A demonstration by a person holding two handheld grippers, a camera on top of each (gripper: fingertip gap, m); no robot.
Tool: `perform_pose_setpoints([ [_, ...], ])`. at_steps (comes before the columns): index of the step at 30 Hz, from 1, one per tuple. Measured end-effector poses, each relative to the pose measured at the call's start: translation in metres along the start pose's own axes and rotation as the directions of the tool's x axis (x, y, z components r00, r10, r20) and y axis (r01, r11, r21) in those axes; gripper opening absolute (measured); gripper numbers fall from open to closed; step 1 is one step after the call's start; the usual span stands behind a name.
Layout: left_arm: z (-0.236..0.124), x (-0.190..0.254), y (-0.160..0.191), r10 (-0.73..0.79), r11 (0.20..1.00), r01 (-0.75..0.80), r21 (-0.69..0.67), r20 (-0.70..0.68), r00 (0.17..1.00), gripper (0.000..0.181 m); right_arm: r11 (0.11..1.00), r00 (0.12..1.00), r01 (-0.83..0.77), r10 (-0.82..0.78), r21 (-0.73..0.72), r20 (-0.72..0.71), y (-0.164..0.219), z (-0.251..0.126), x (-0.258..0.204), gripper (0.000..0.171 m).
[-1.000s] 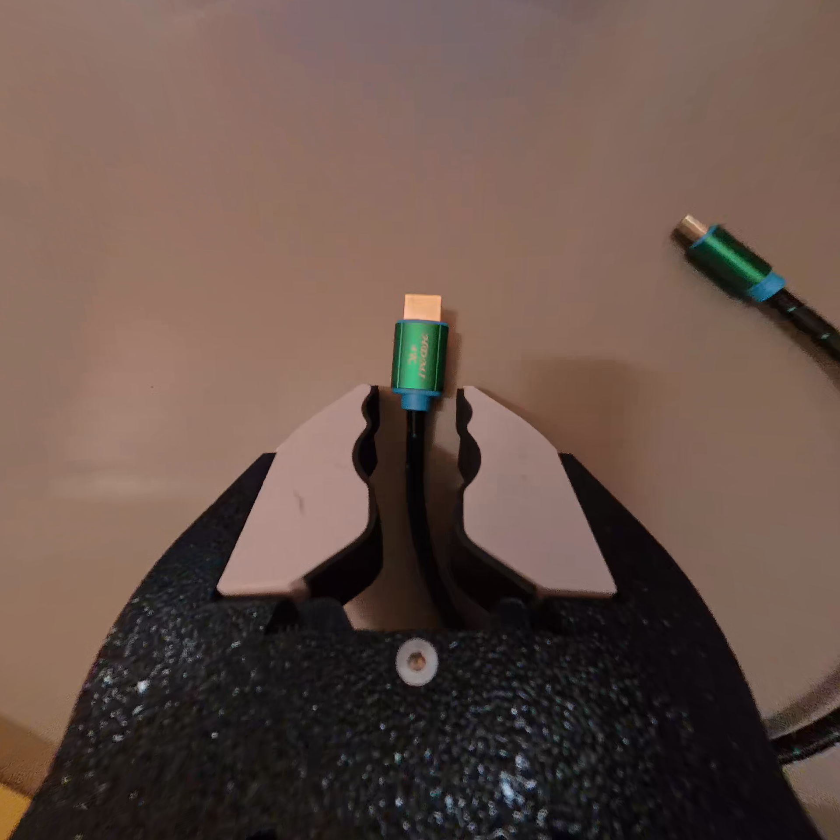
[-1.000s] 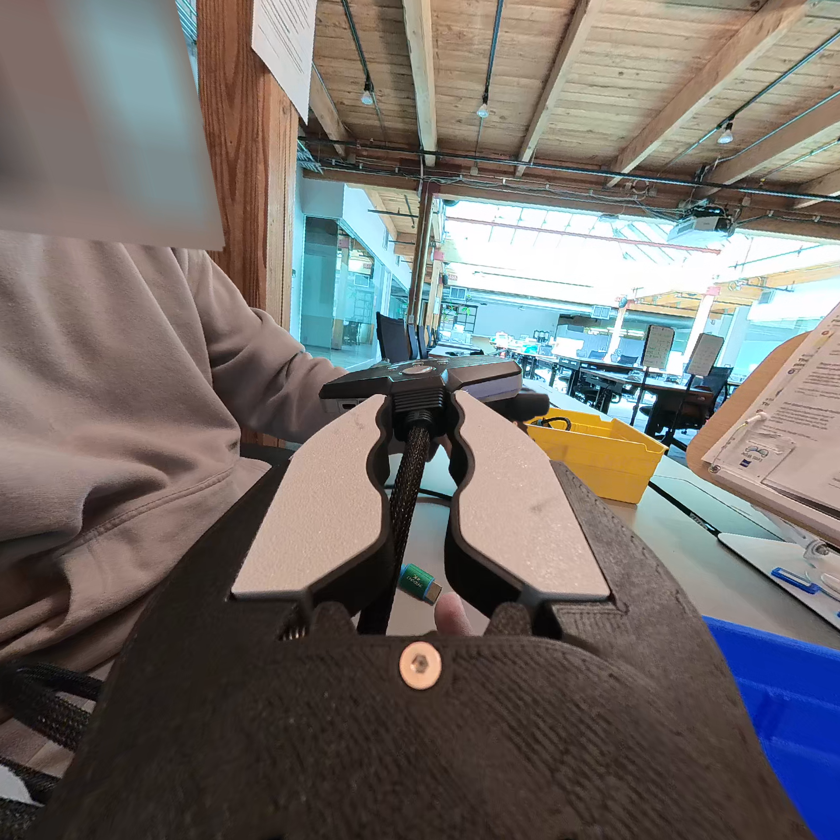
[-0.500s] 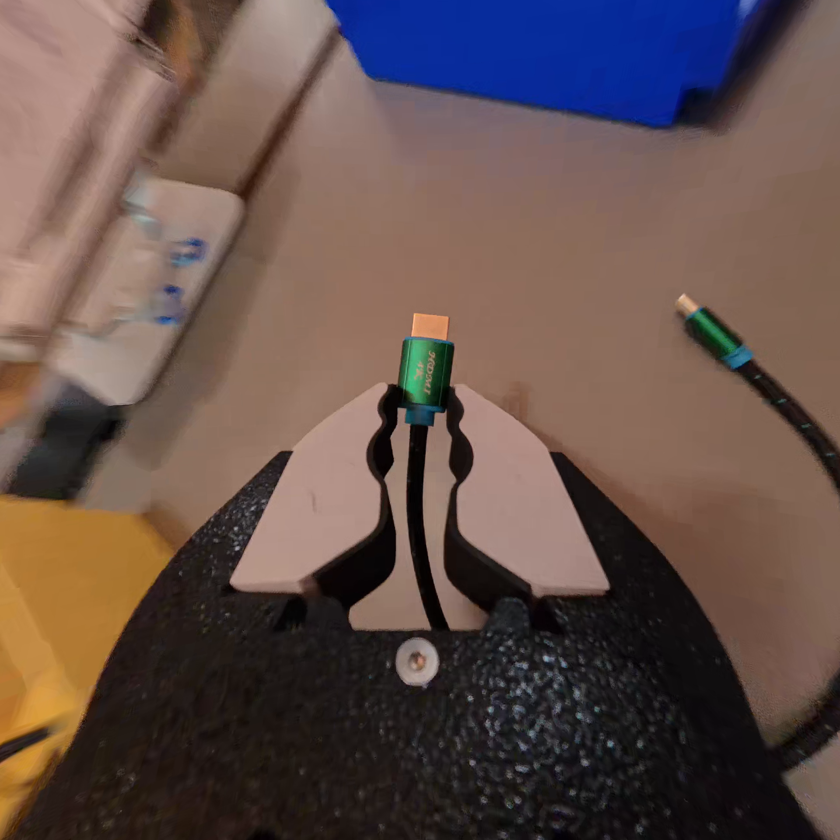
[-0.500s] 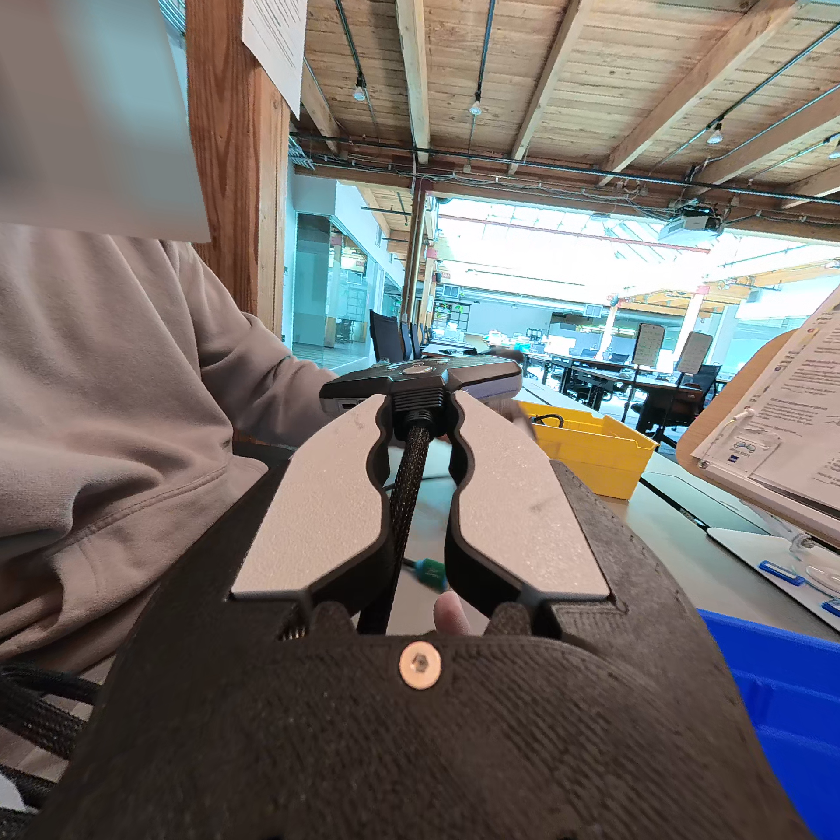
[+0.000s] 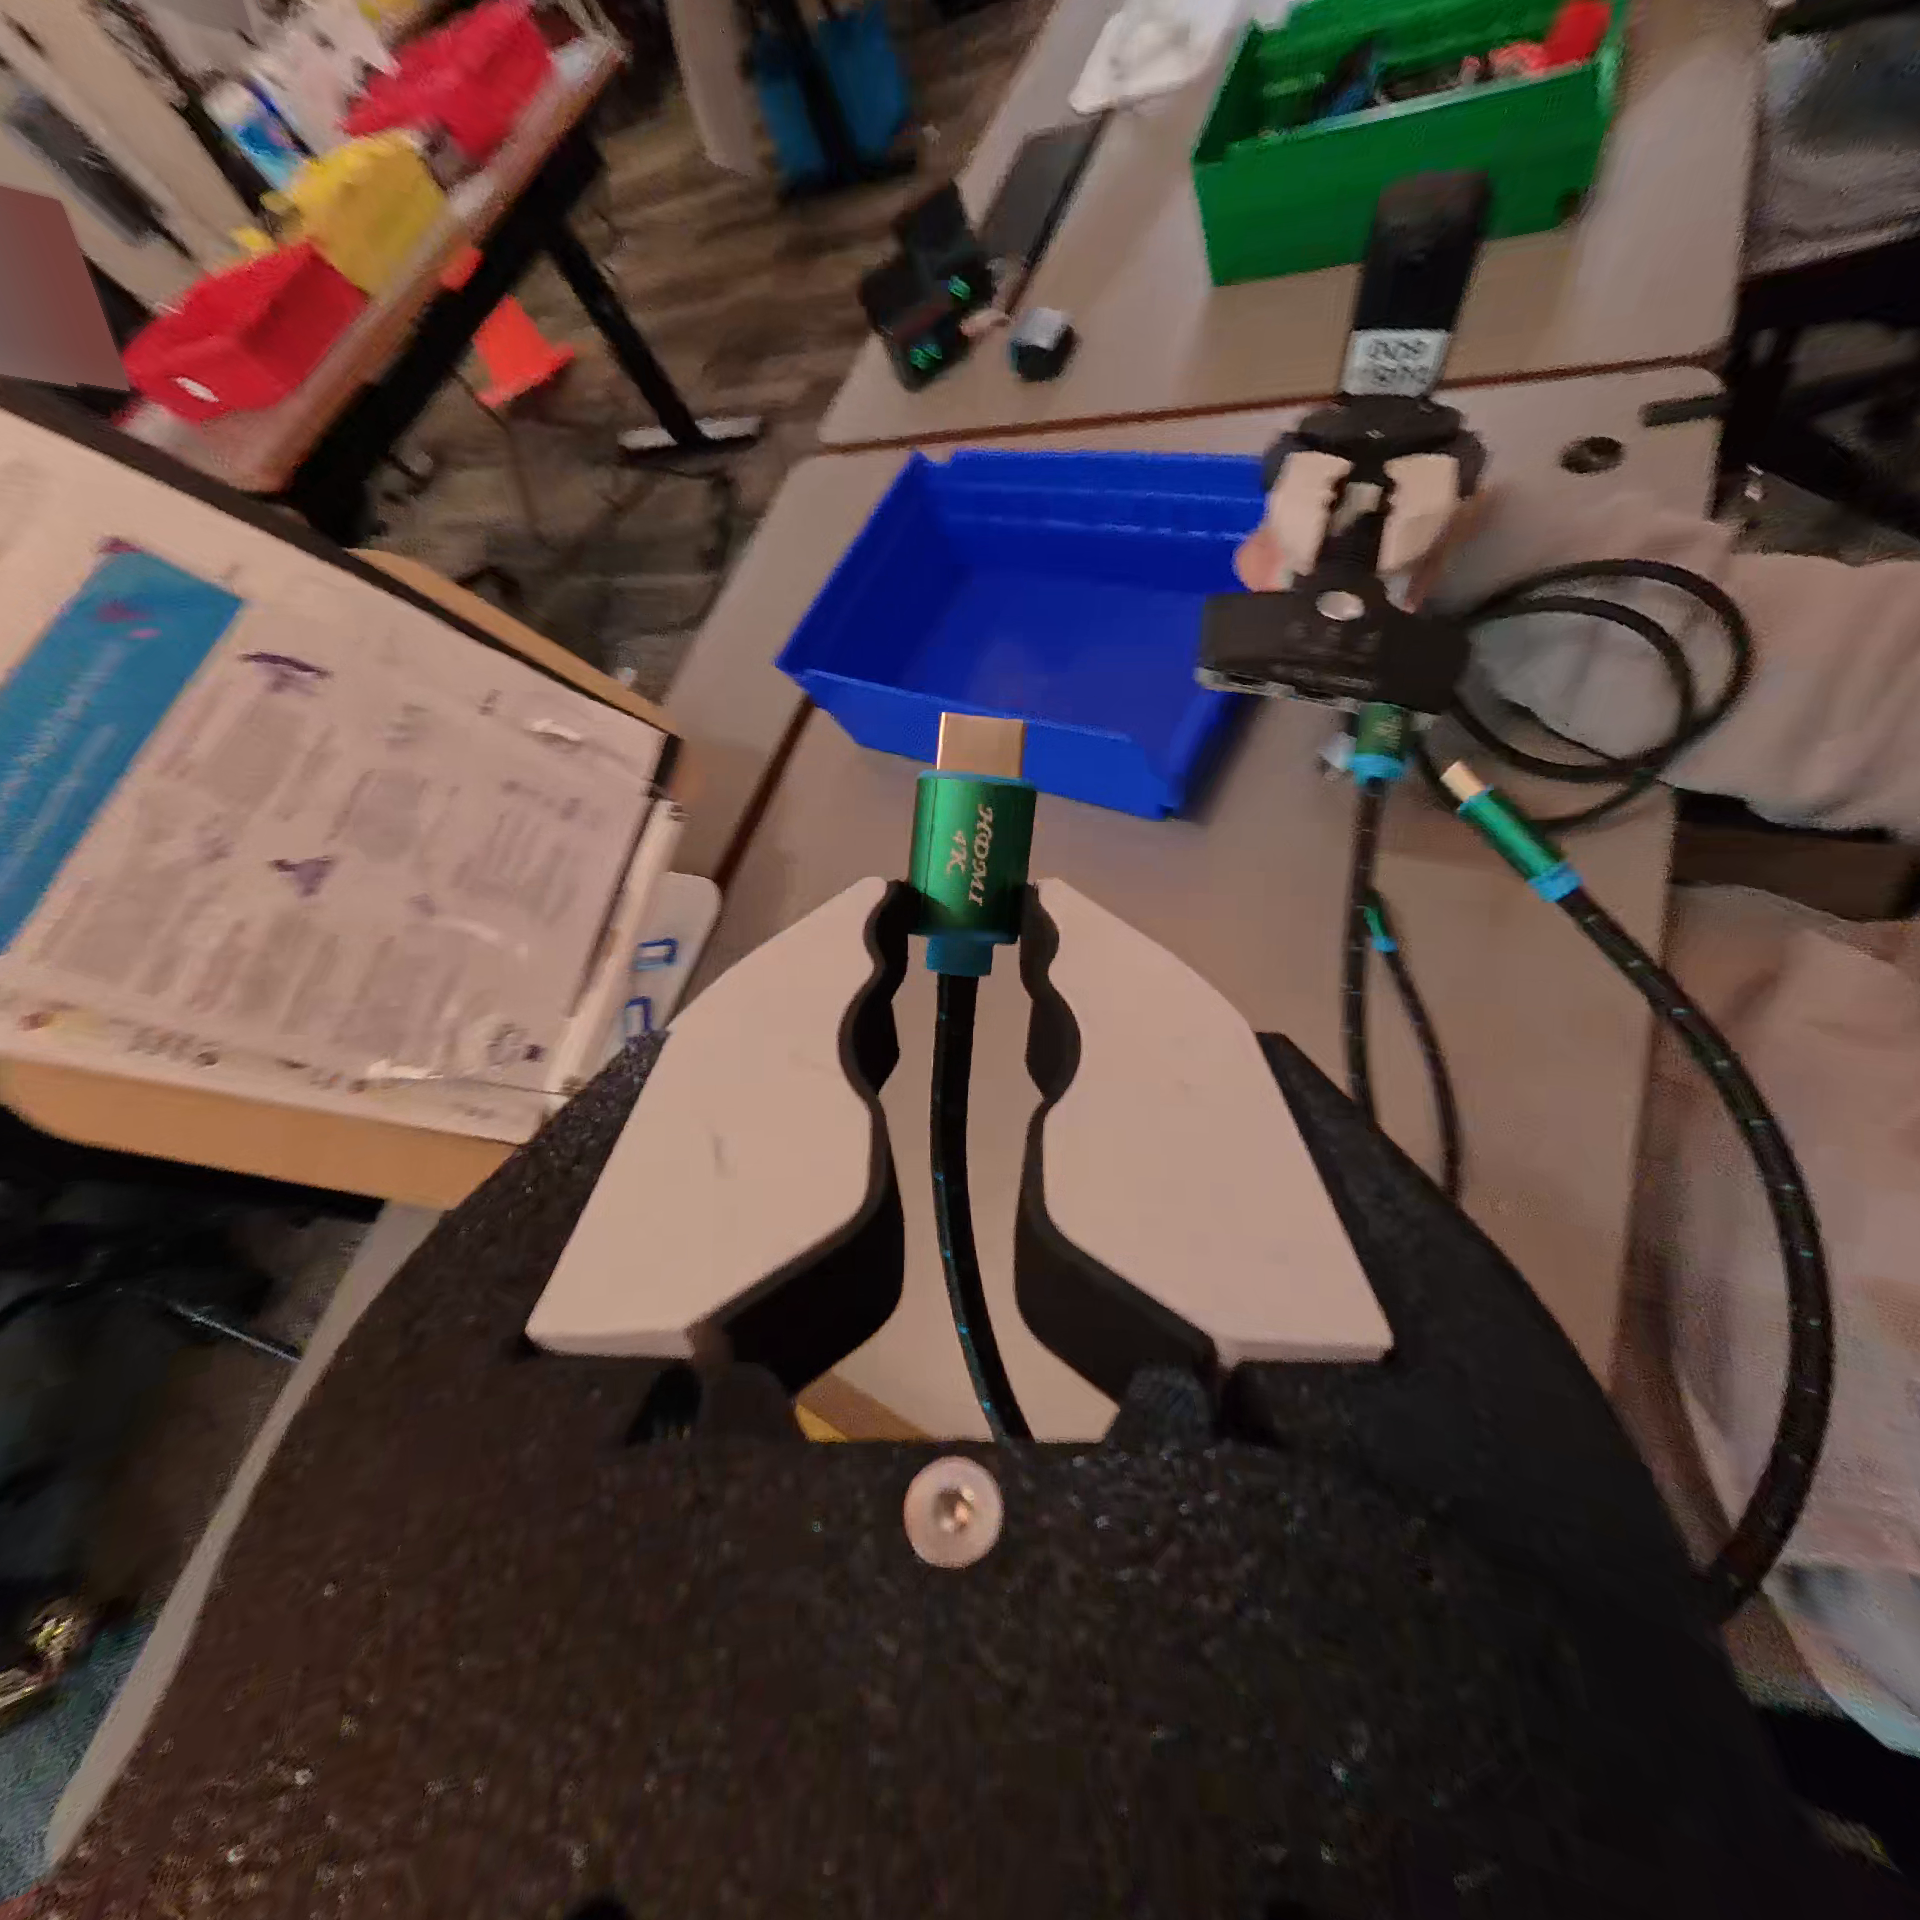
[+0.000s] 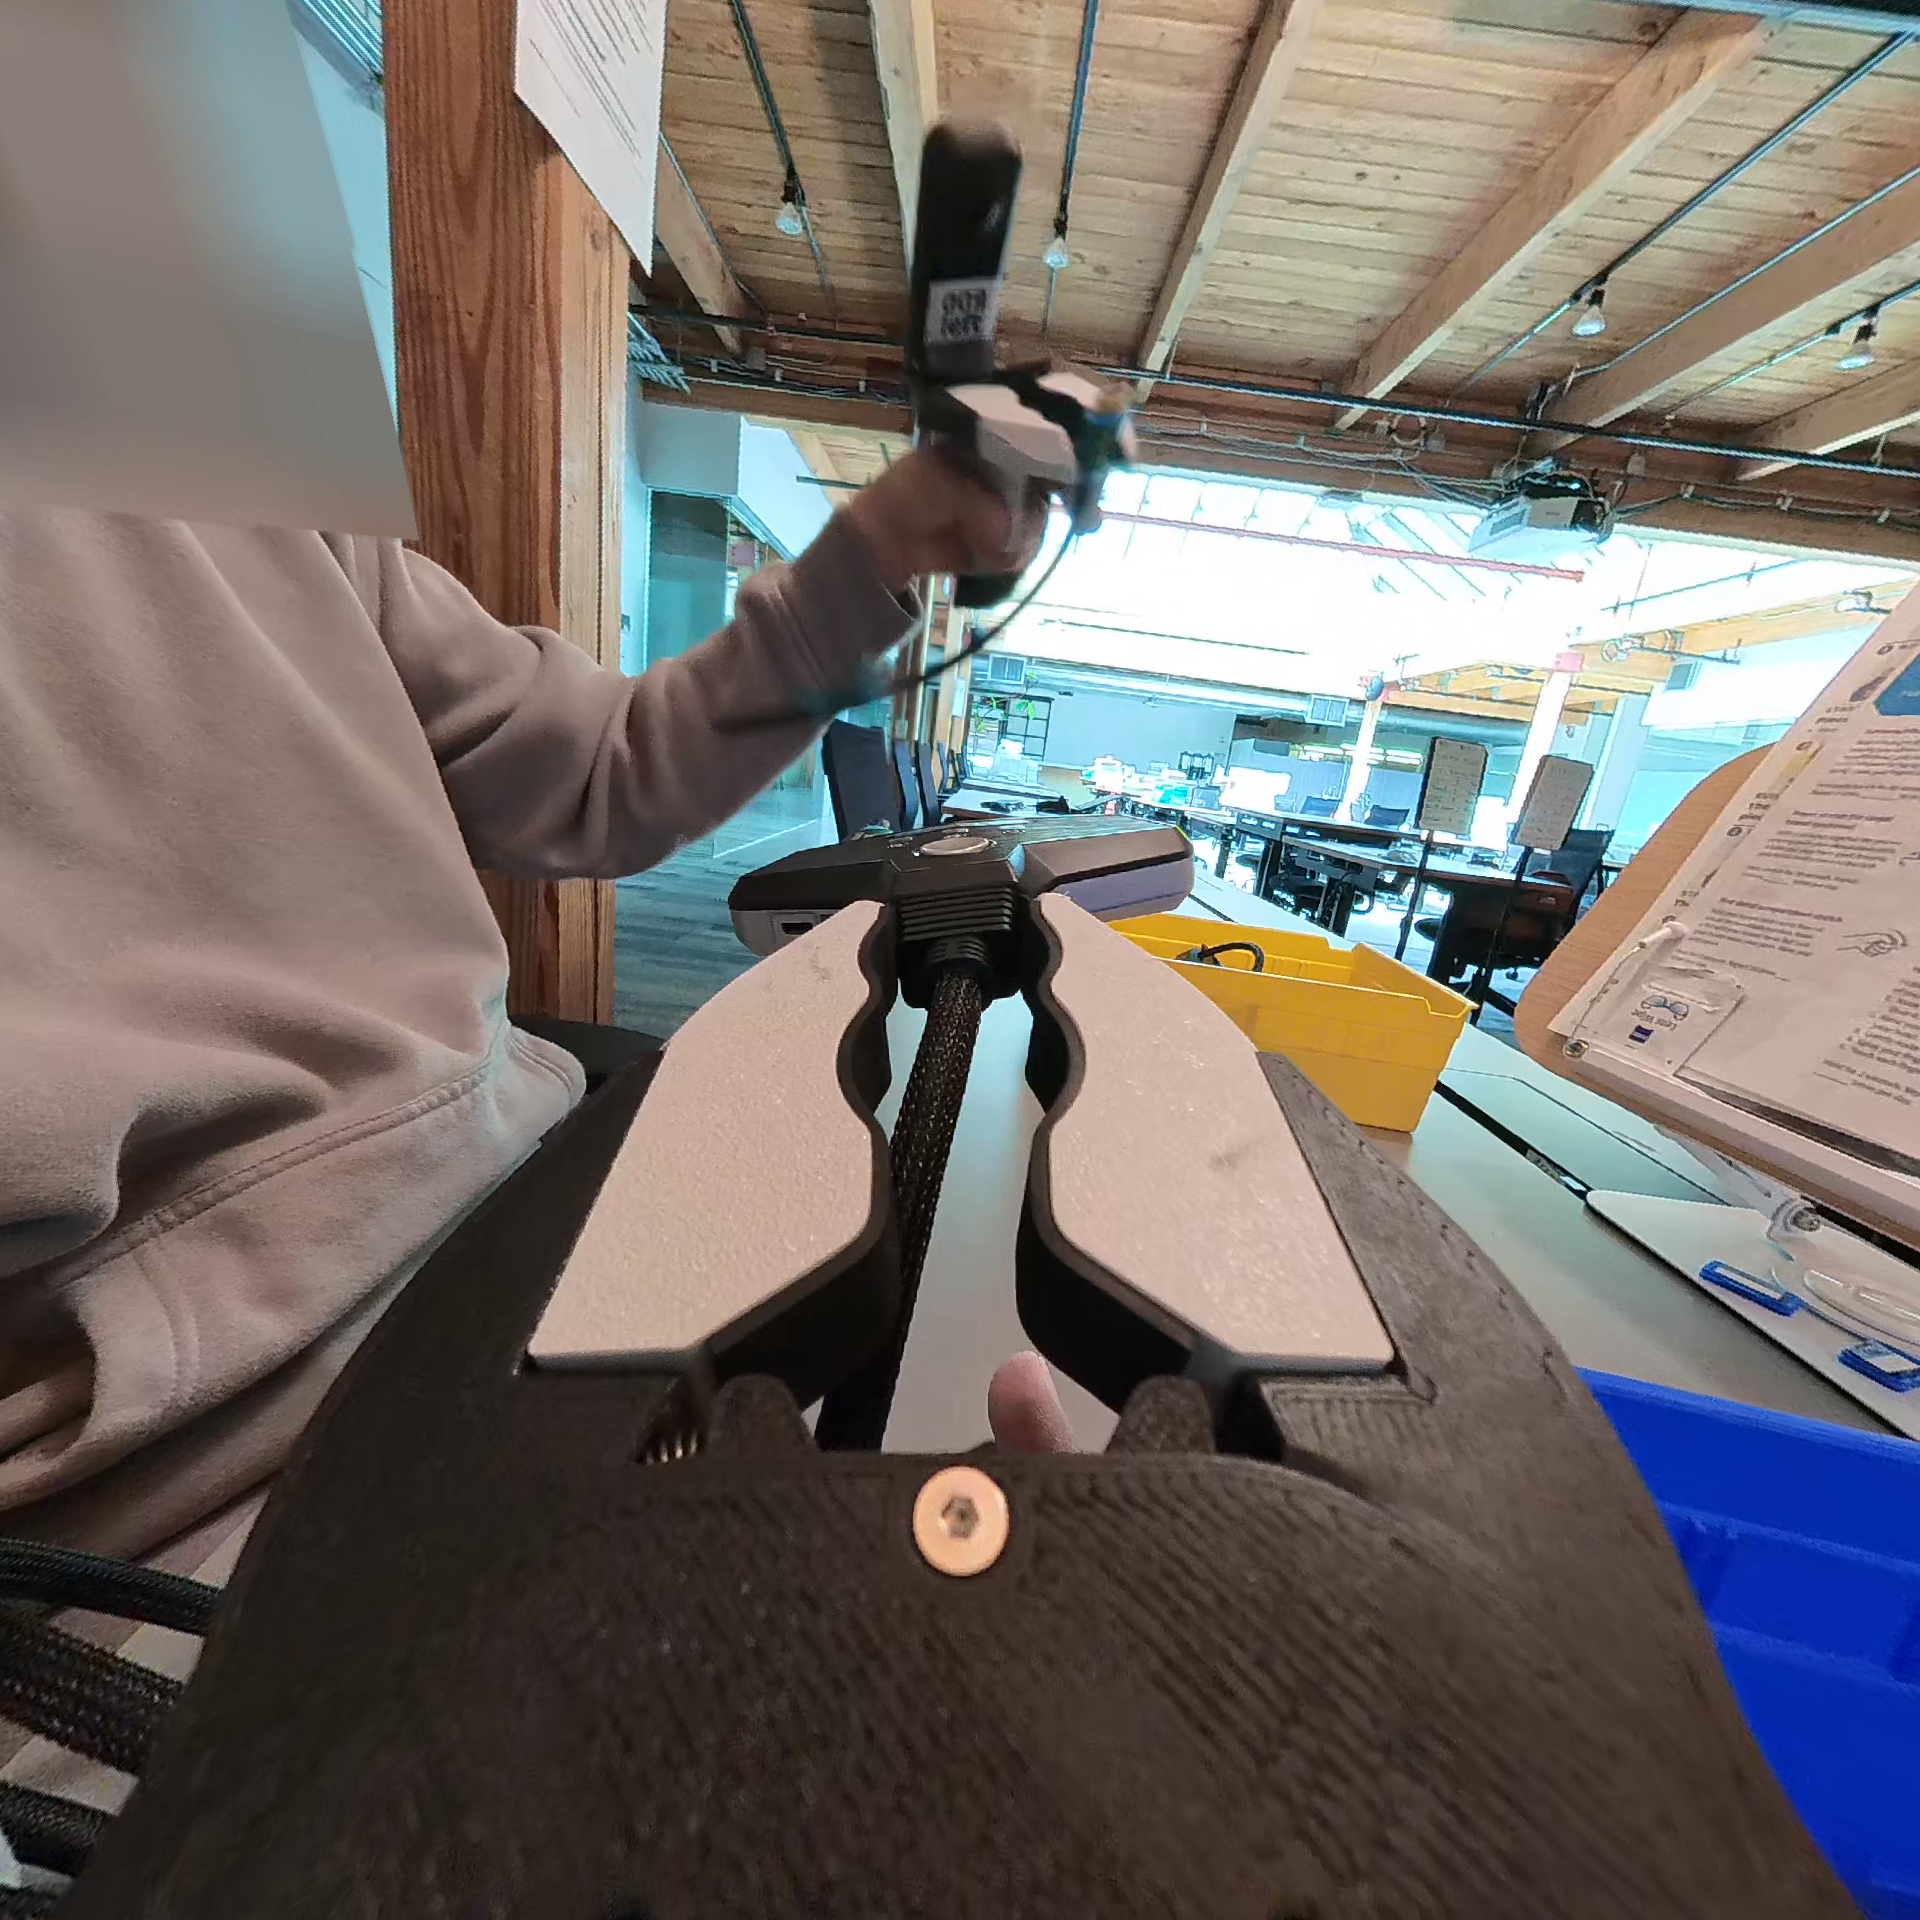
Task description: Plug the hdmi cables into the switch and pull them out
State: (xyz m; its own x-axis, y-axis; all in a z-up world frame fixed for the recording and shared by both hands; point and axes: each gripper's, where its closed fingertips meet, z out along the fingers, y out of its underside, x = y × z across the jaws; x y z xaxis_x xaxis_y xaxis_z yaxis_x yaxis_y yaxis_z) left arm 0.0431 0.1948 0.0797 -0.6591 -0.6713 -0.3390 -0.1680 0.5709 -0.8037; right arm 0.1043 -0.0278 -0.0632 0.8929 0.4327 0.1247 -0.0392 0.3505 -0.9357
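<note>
My left gripper (image 5: 966, 909) is shut on a green HDMI plug (image 5: 968, 857), gold tip forward, held high above the table; it also shows raised in the right wrist view (image 6: 1039, 426). My right gripper (image 6: 961, 930) is shut on the ribbed cable neck of the black switch (image 6: 966, 862) and holds it off the table. In the left wrist view the switch (image 5: 1330, 649) is ahead to the right. A second green plug (image 5: 1377, 740) sits at its near edge; I cannot tell if it is inserted. A third plug (image 5: 1507, 821) lies on the table.
A blue bin (image 5: 1018, 623) stands just left of the switch. A board with printed sheets (image 5: 312, 831) leans at the left. A yellow bin (image 6: 1309, 1008) is beyond the switch. Braided cable loops (image 5: 1610, 675) lie at the right. The person's sleeve (image 6: 623, 727) crosses the right wrist view.
My left gripper closed on the green plug and lifted it off the table, tilting up towards the switch. My right gripper kept hold of the switch, almost still.
</note>
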Motion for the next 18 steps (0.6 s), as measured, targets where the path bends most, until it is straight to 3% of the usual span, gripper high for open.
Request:
perform_pose_setpoints([
  [7,0.083,0.08,0.032,0.069,0.961,-0.111,-0.253,-0.169,0.983,0.021,1.0,1.0,0.004,-0.004,-0.006,0.006,0.0,0.004,-0.001,0.022],
  [12,0.13,0.103,0.052,0.125,0.898,-0.188,-0.397,-0.181,0.976,0.021,1.0,1.0,0.0,0.0,-0.017,0.002,0.002,0.006,0.0,0.022],
  [18,0.155,0.105,0.052,0.118,0.865,-0.2,-0.461,-0.202,0.972,0.021,0.999,1.0,-0.004,0.004,-0.044,0.006,0.007,0.012,-0.001,0.022],
])
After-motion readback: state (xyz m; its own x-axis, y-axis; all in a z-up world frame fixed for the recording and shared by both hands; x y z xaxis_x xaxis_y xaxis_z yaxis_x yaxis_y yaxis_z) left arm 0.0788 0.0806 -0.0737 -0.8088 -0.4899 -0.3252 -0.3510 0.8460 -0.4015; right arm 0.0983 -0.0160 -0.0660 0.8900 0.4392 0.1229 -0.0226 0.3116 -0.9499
